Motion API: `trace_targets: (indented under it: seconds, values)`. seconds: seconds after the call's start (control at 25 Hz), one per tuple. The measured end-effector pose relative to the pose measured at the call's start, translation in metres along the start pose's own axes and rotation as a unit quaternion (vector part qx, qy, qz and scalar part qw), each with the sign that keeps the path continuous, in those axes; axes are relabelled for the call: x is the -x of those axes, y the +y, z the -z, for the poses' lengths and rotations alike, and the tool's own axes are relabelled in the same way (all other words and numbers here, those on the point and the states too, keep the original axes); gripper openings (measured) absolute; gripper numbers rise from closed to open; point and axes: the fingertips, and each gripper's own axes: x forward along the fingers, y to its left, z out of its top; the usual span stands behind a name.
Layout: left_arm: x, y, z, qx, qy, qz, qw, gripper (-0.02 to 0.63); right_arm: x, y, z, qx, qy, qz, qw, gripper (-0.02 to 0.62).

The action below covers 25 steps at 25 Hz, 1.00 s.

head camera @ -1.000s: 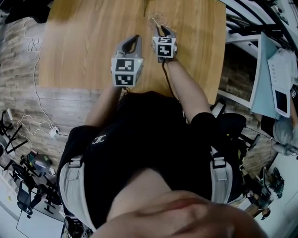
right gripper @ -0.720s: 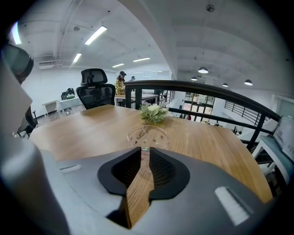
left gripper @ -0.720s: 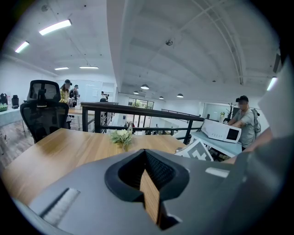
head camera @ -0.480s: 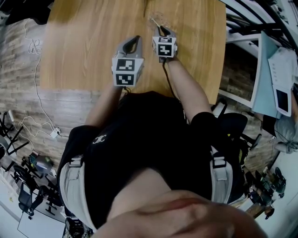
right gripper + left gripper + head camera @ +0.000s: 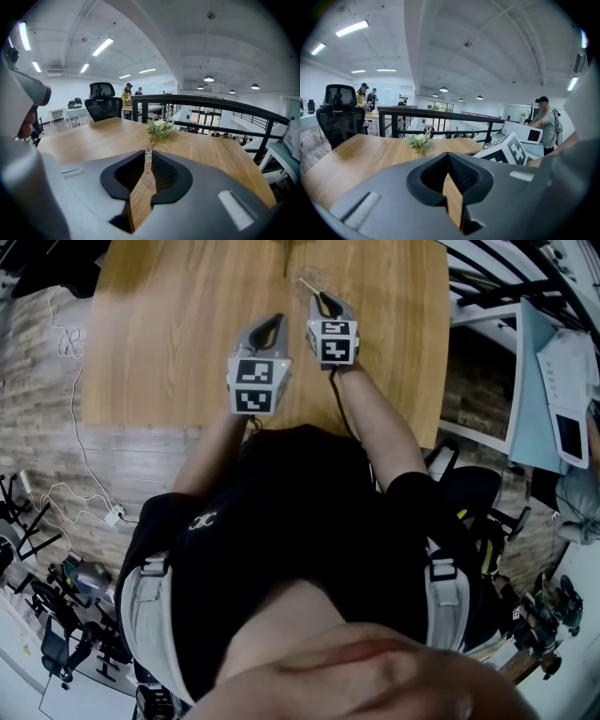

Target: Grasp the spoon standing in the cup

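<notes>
The person stands at the wooden counter with both tools held out over it. The right gripper points at a clear cup that sits just past its tips at twelve o'clock. The spoon stands in that cup, and its thin pale handle leans off toward eleven o'clock. Seen along the jaws, the right gripper has drawn in to a narrow slot. The handle seems to sit in that slot, so I take it as pinched there, though only lightly.

The left gripper hangs back at about eight o'clock from the right one, clenched with nothing in it. A small bunch of flowers stands farther down the counter.

The spoon looks light, slim and stiff, and probably slick, so it could swivel or slip between the pads. The cup looks light too and might tip if dragged. The best hold is on the bare handle above the rim, squeezed across its flat faces, followed by a straight lift up.
</notes>
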Motion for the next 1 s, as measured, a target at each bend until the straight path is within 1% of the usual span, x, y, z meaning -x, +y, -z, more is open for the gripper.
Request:
trace_targets:
  seconds: [0.2, 0.64, 1.0]
  values:
    - [-0.001, -0.011, -0.003, -0.003, -0.006, 0.004, 1.0, 0.012, 0.027, -0.006, -0.018, -0.001, -0.03, 0.003, 1.0, 0.046]
    - [-0.001, -0.047, -0.023, -0.009, -0.023, 0.014, 0.9996, 0.012, 0.108, -0.042, -0.047, -0.001, -0.101, 0.029, 0.994, 0.046]
    - [-0.003, -0.084, -0.031, -0.007, -0.042, 0.003, 0.9991, 0.012, 0.176, -0.078, -0.044, -0.01, -0.137, 0.042, 0.99, 0.044]
